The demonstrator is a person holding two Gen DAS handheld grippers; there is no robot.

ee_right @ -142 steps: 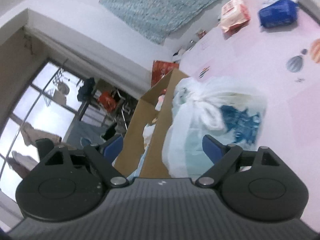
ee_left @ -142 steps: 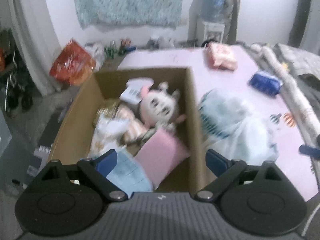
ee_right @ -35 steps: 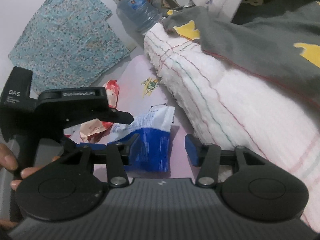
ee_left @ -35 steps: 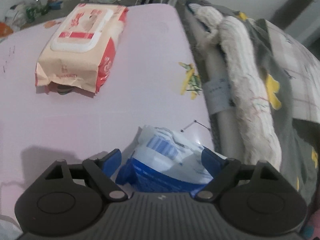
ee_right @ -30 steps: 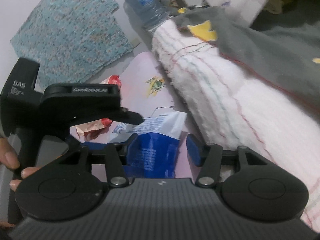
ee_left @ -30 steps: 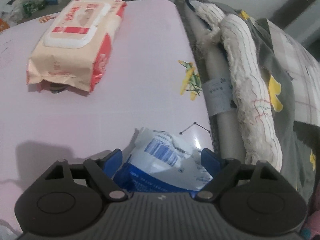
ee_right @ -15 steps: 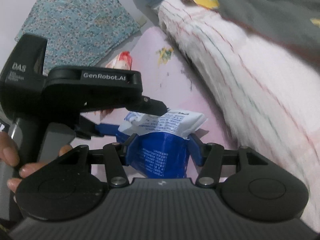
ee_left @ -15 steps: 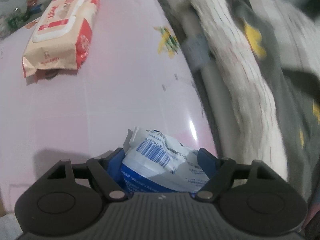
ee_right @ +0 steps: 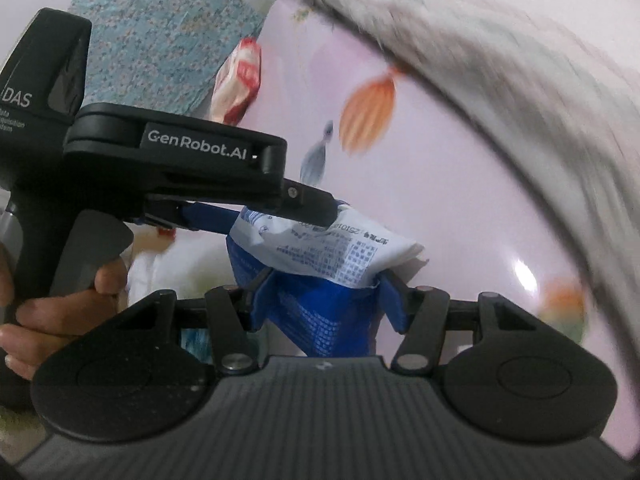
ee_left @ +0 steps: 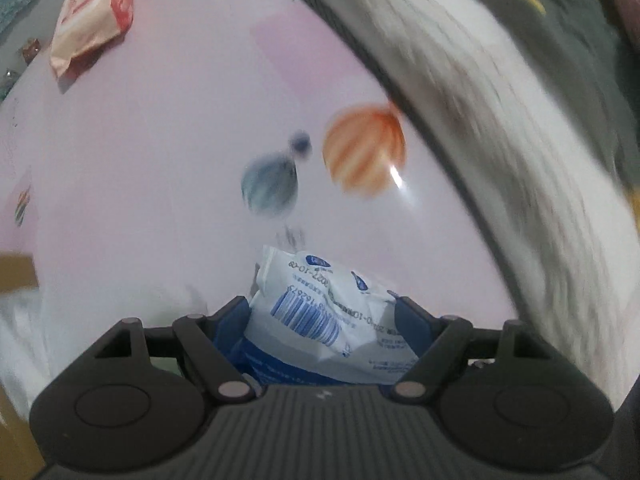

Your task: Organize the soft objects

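Tissue pack (ee_left: 320,320), blue below and white with a barcode at its crimped end, hangs above the pink mat (ee_left: 160,160), pinched from two sides at once. Its crumpled white end points away from both cameras, toward the printed balloons; the long axis seems to run along the left gripper's fingers, though motion blur makes that uncertain. The left gripper (ee_left: 322,322) grasps it, blue pads pressed into the crinkly plastic film on either side. The right gripper (ee_right: 325,300) also clamps the blue lower part between its pads, which indent the soft wrapper. In the right wrist view the left gripper (ee_right: 320,216) reaches in from the left, a hand (ee_right: 60,304) wrapped around its black handle.

On the glossy mat lie a striped orange balloon print (ee_left: 364,152) and a grey-blue one (ee_left: 270,188). A peach-and-red wipes pack (ee_left: 90,16) lies flat near the mat's far left corner. Along the mat's right edge runs a rolled, fluffy white blanket (ee_left: 500,140), with grey fabric (ee_left: 560,40) beyond it. At the left edge a brown cardboard corner (ee_left: 16,276) and a pale plastic bag (ee_left: 24,340) show, both blurred
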